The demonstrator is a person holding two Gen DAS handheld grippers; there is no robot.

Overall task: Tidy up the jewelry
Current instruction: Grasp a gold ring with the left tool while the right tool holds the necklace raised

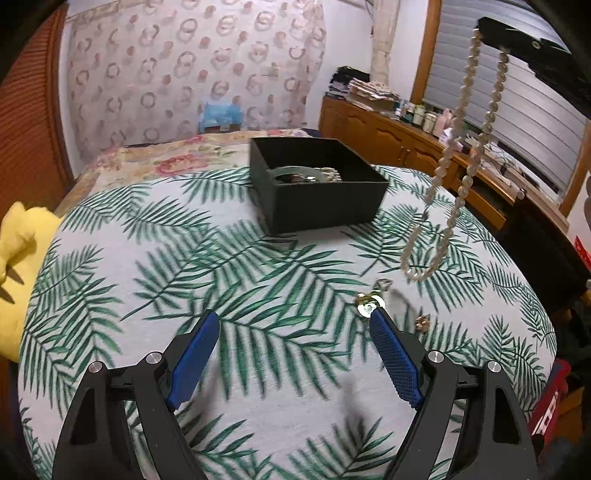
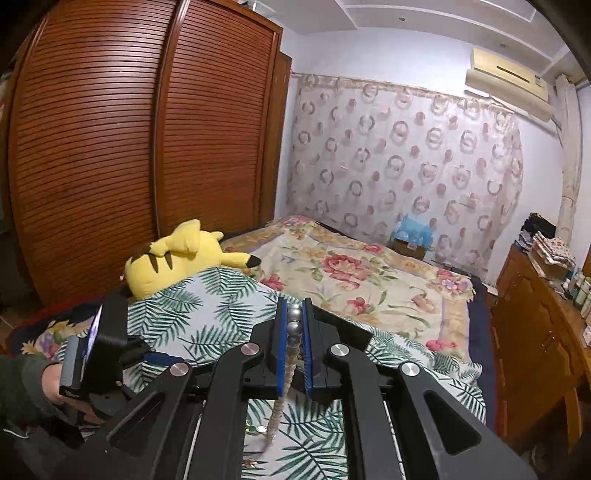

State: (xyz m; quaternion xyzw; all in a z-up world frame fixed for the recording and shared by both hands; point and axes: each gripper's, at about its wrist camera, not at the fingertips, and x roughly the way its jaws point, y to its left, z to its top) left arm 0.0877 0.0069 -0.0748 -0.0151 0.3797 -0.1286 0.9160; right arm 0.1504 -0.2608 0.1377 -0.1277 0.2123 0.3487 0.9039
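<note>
A pearl necklace (image 1: 456, 155) hangs in a long loop from my right gripper (image 1: 491, 35) at the upper right, above the leaf-print cloth. In the right wrist view my right gripper (image 2: 294, 310) is shut on the pearl necklace (image 2: 291, 332), whose strand dangles down below the fingers. A black box (image 1: 317, 184) stands on the cloth at the back and holds a green bangle (image 1: 295, 170) and other jewelry. My left gripper (image 1: 293, 319) is open and empty low over the cloth. Small gold pieces (image 1: 369, 301) lie by its right fingertip; another piece (image 1: 423, 323) lies further right.
The leaf-print cloth (image 1: 147, 266) covers a round surface beside a floral bed (image 2: 351, 273). A yellow plush toy (image 2: 181, 254) lies at the left. A wooden dresser (image 1: 388, 136) with bottles runs along the right. A wooden wardrobe (image 2: 110, 147) stands behind.
</note>
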